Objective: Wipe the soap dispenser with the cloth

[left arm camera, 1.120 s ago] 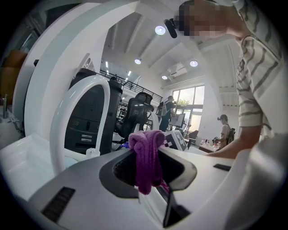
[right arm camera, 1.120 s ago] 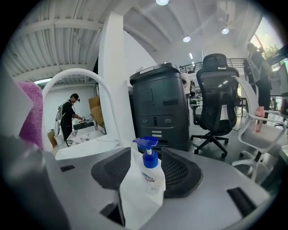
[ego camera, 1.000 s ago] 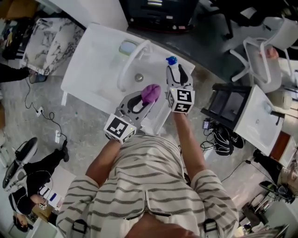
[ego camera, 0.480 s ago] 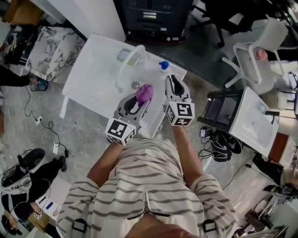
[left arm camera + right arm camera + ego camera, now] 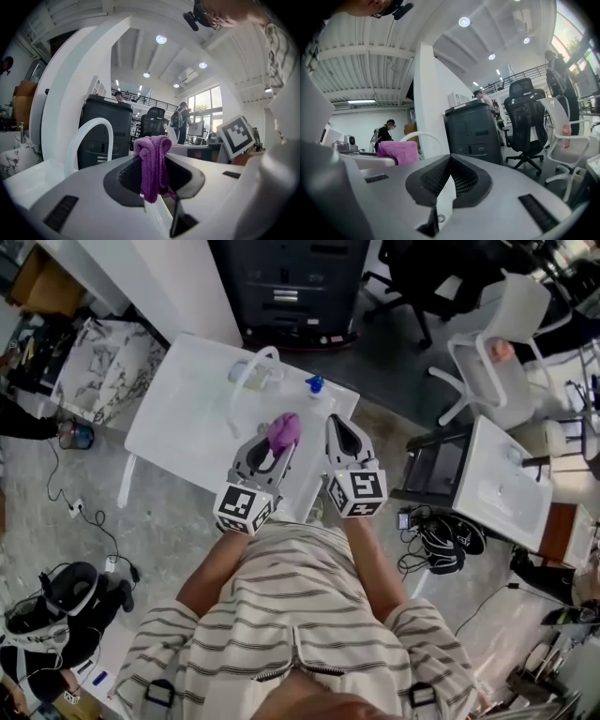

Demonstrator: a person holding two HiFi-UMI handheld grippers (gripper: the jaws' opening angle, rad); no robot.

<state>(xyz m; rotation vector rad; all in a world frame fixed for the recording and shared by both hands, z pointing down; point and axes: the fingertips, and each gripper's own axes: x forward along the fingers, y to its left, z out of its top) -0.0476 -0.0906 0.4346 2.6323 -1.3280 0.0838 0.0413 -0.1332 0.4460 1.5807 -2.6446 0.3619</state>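
Cloth point(image 5: 151, 171): purple, fuzzy, pinched by left claw point(image 5: 155, 157).
Soap dispenser point(image 5: 315, 385): blue-topped, 11 o'clock from right claw point(image 5: 449, 160).
Right claw: just closed, empty.

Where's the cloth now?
The cloth is pinched in the left gripper, left of centre in the head view, over the white sink, beside the right gripper.

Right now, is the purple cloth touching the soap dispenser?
No, the purple cloth pinched in the left gripper is clear of the soap dispenser standing on the sink.
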